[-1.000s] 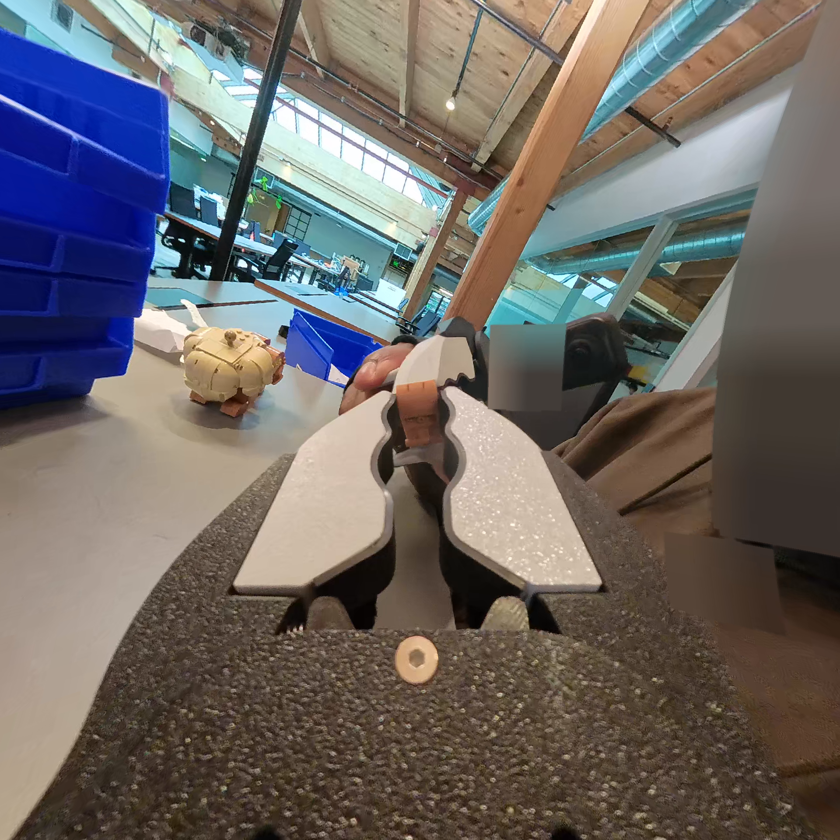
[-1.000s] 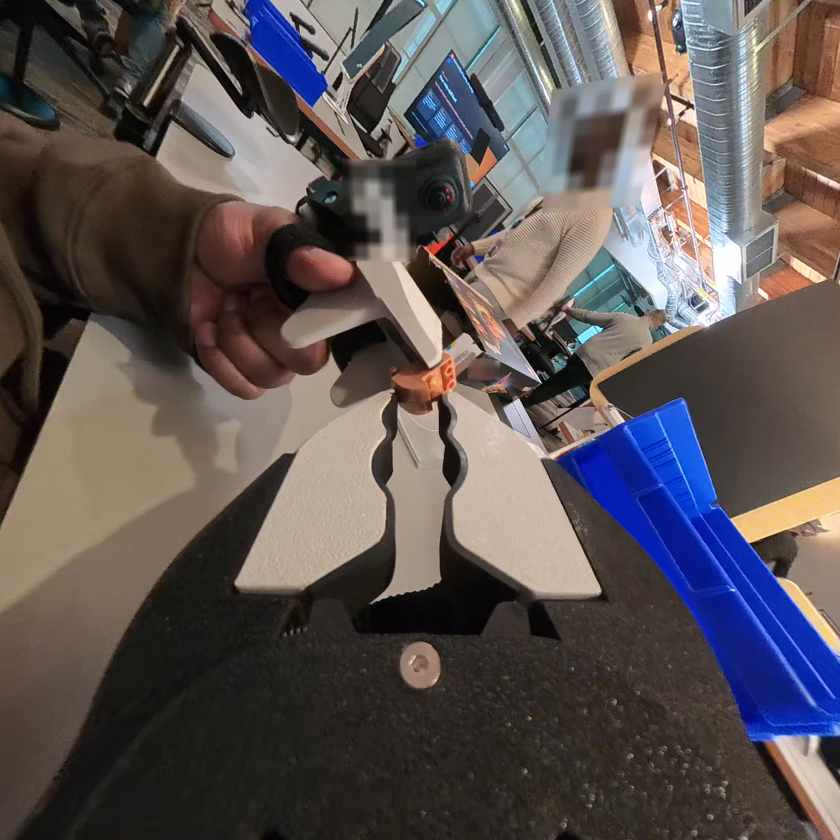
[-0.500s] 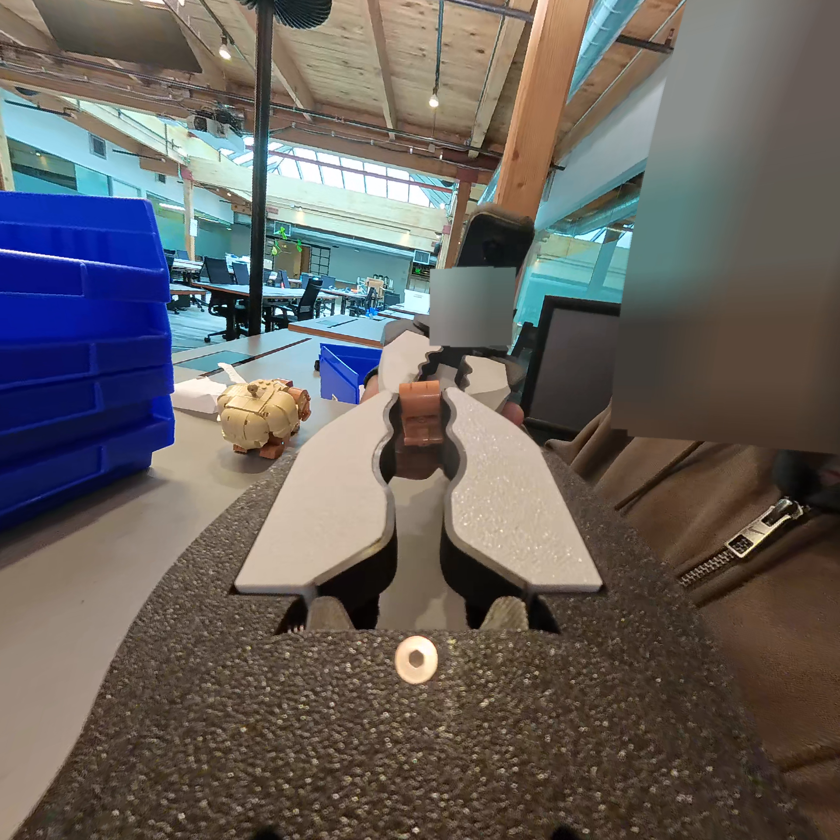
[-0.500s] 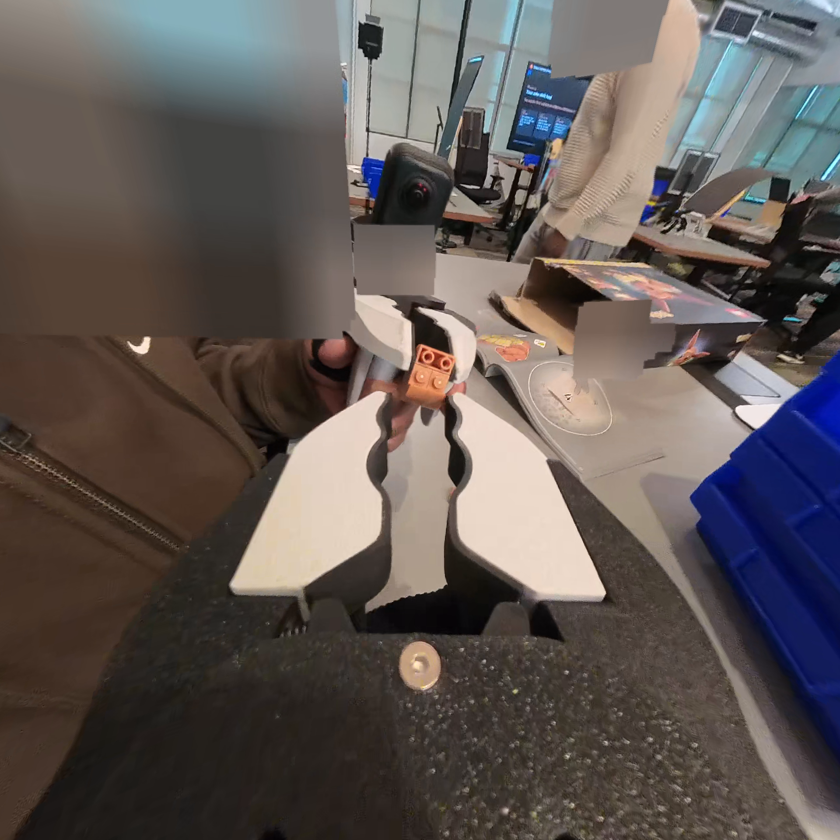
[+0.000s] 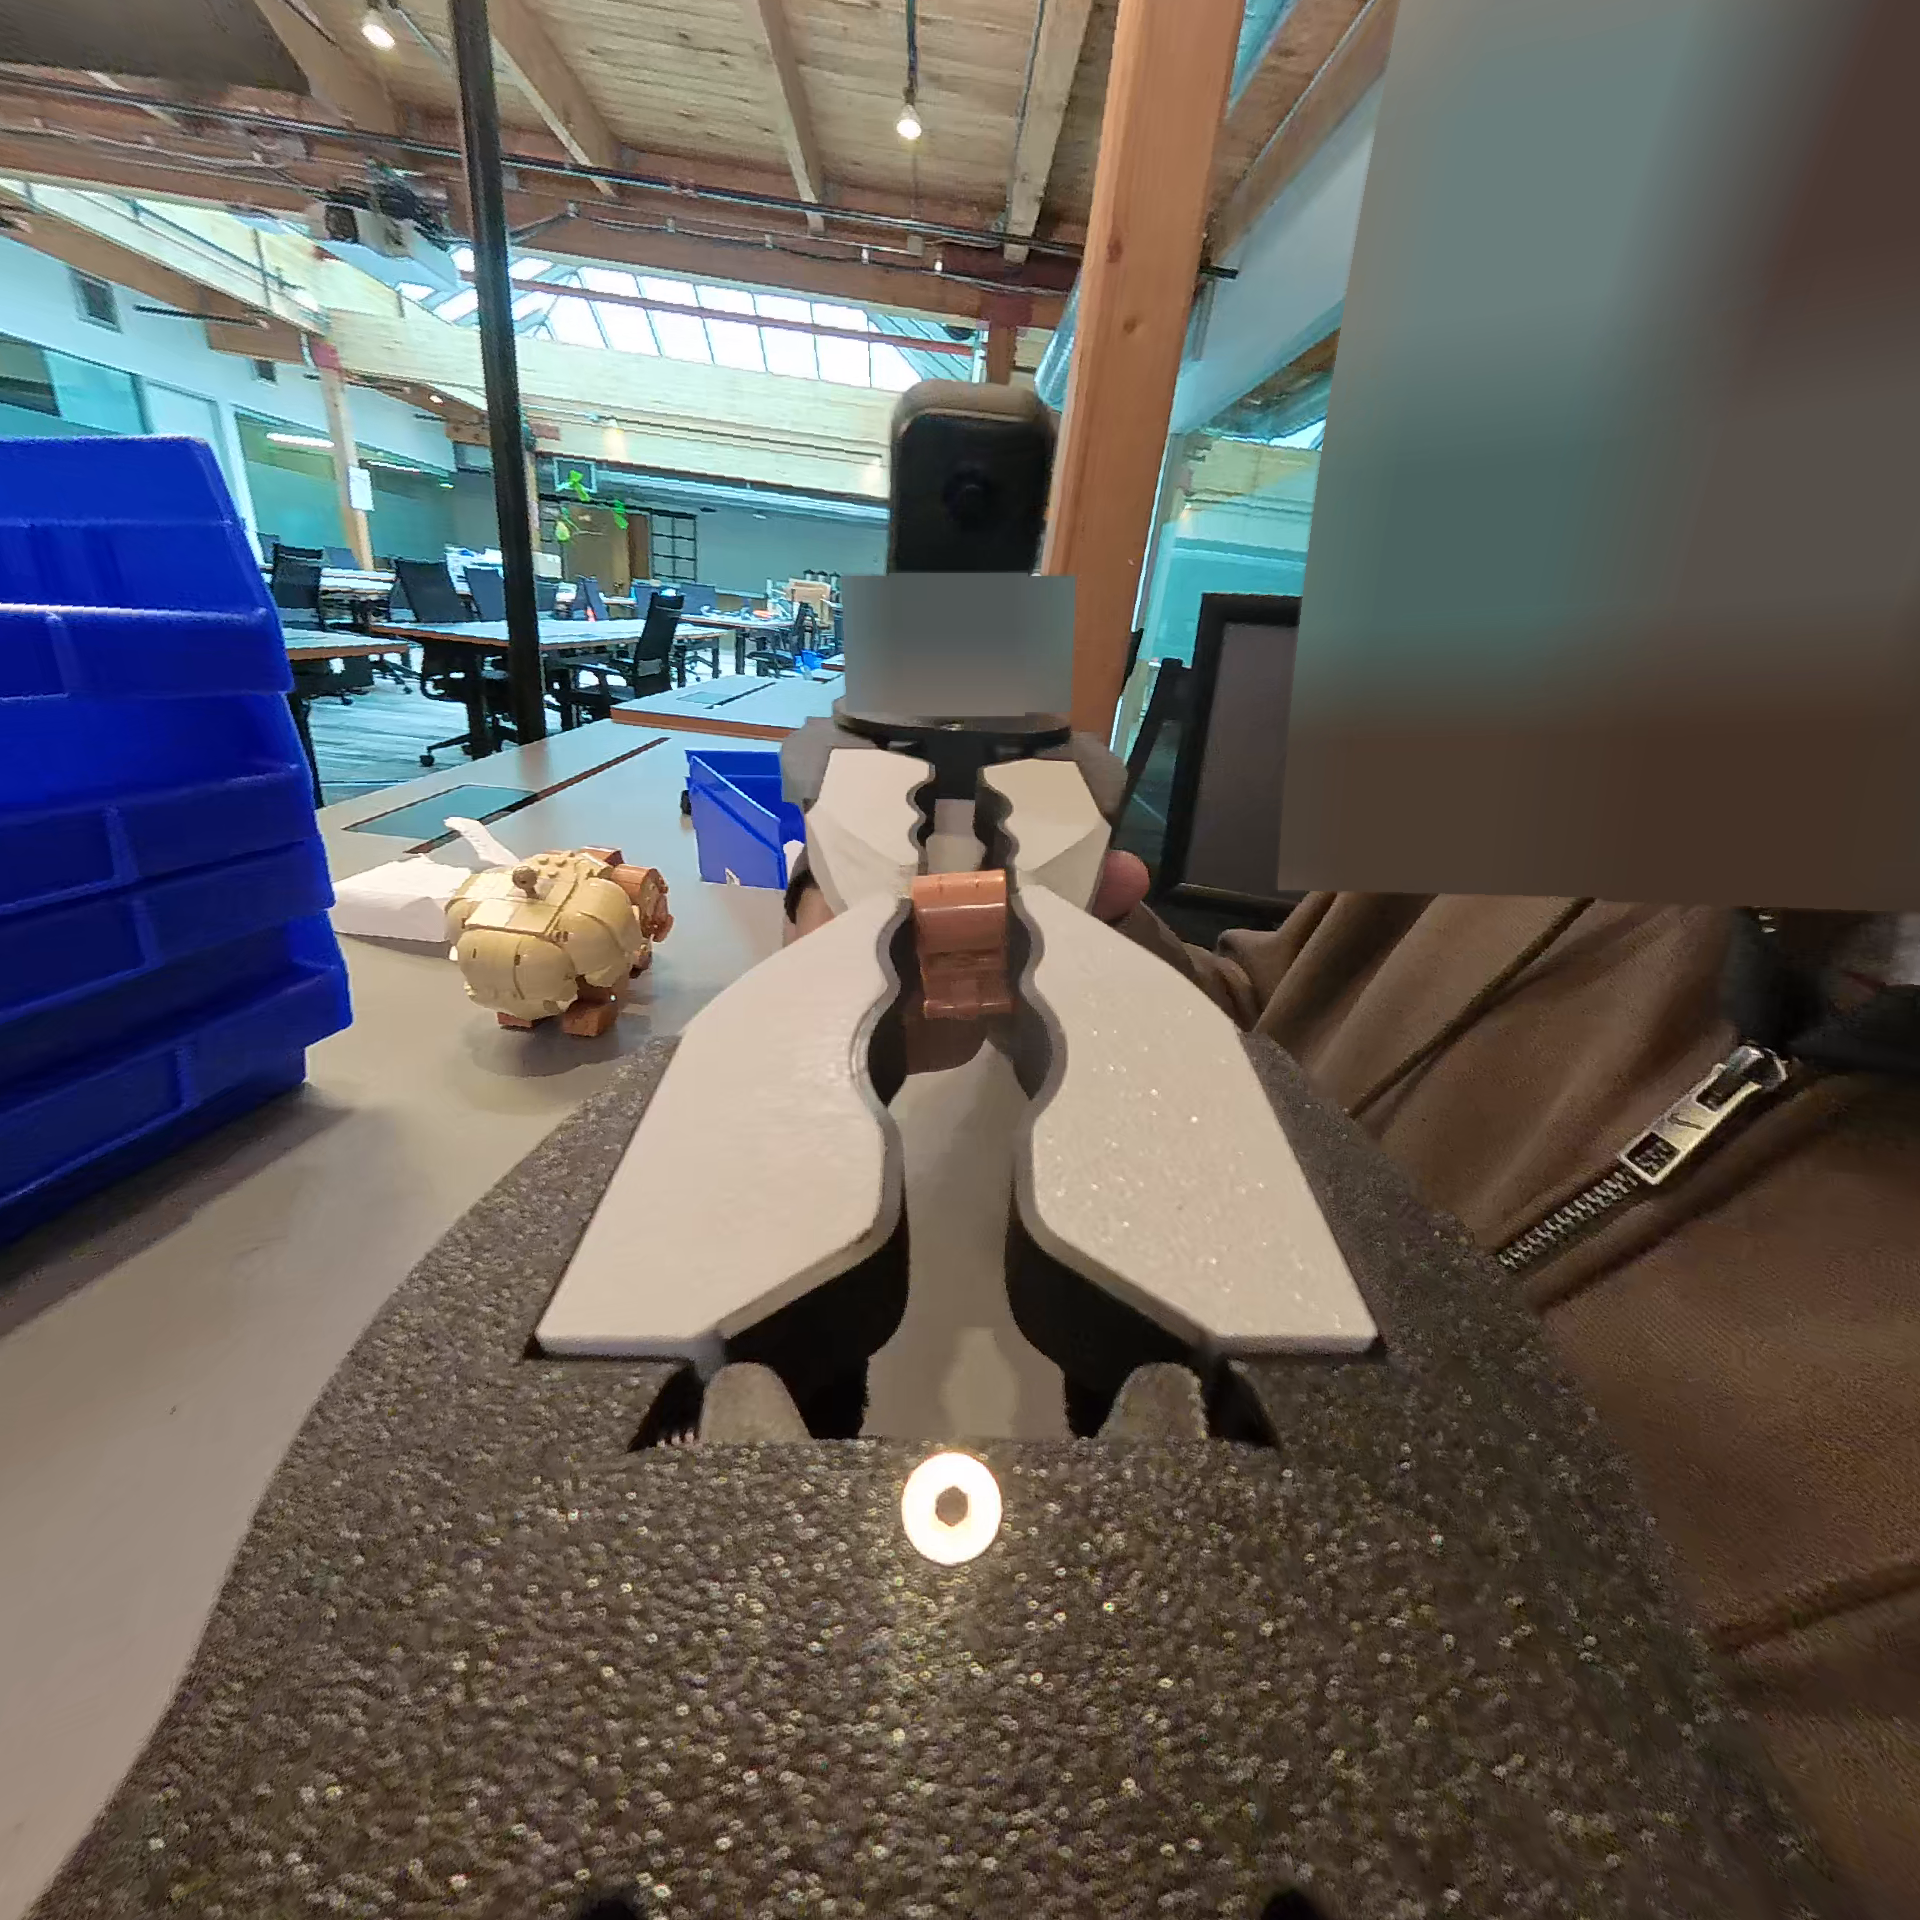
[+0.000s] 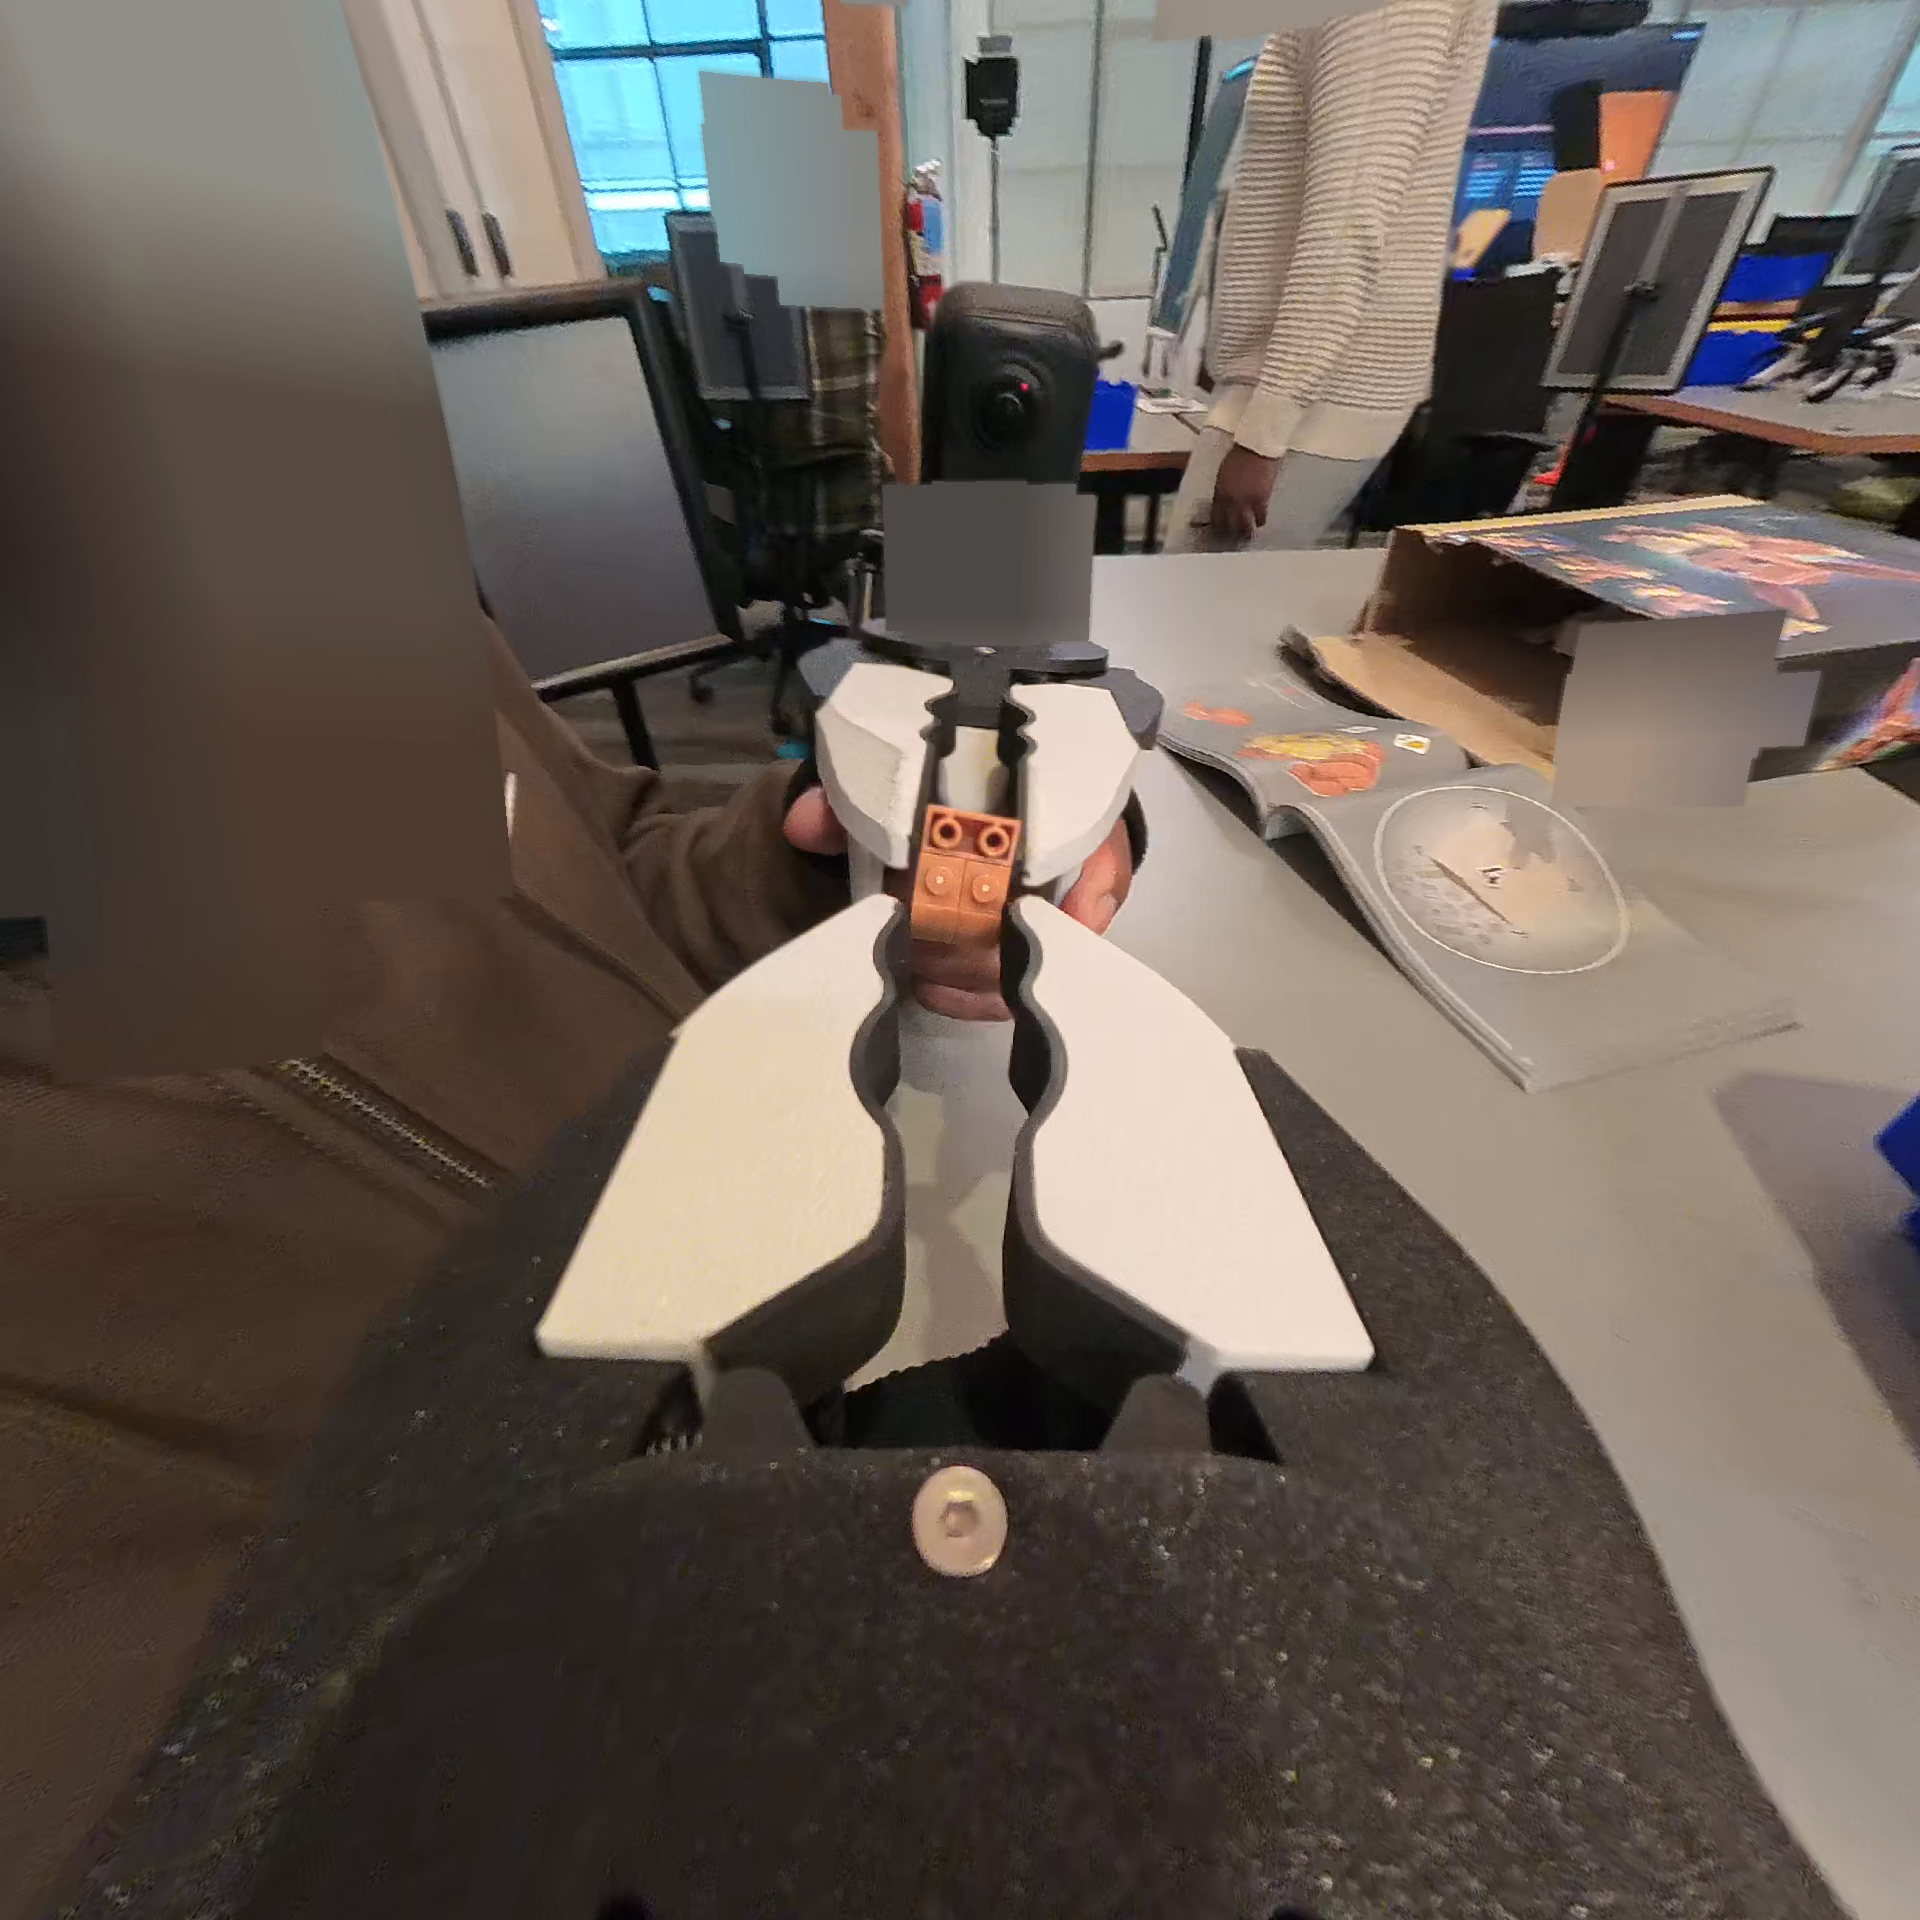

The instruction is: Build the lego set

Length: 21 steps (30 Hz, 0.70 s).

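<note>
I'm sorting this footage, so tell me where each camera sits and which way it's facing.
Left wrist view: sits on the left tongs, facing across the grey table to the right tongs, blue bins and tan model at left; brown jacket at right.
Right wrist view: sits on the right tongs, facing back at the left tongs, booklet and box at right; jacket at left, a hand behind.
Shared: both tongs, tip to tip, the brown brick, the jacket.

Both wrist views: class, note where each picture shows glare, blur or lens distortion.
Left wrist view: glare whitens the screw; the wooden post leans from wide-angle distortion. Right wrist view: the orange brick is sharp, and the table edge curves with the lens.
</note>
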{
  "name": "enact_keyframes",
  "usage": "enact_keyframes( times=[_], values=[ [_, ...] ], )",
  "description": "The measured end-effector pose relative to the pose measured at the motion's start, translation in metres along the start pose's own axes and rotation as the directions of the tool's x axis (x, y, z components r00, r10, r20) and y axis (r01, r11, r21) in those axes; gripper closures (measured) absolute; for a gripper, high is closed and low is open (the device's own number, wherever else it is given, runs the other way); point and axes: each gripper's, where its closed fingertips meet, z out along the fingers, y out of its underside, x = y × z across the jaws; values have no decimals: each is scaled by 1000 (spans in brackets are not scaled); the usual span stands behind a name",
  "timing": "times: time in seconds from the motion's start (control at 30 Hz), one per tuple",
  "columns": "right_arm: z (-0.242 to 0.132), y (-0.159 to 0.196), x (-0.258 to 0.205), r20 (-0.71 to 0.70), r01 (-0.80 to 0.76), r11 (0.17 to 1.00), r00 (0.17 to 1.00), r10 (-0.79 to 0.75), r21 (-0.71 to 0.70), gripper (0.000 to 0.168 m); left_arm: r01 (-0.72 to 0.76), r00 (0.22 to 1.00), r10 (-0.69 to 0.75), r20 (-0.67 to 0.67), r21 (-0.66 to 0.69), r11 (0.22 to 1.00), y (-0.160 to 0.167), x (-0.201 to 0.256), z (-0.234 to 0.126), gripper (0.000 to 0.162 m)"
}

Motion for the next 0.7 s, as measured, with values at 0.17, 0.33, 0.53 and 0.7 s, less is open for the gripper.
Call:
enact_keyframes(
  times=[0.17, 0.33, 0.53, 0.7],
  values=[
    [1, -1, -4, 117, -116, 992, 987, 109, 57, 152, 46, 998, -45, -47, 2, 999, 0, 3, -1, 146],
    [1, 0, -4, 179, -207, 975, 965, 191, 78, 152, 90, 994, -90, -70, 2, 996, 0, 3, -1, 146],
    [1, -1, -3, 235, -296, 951, 934, 268, 93, 152, 111, 991, -111, -80, 5, 994, 0, 2, -2, 146],
    [2, -1, 9, 32, -133, 986, 991, 131, 97, 153, 71, 997, -71, 6, 17, 997, -1, -8, -4, 146]
  ],
)
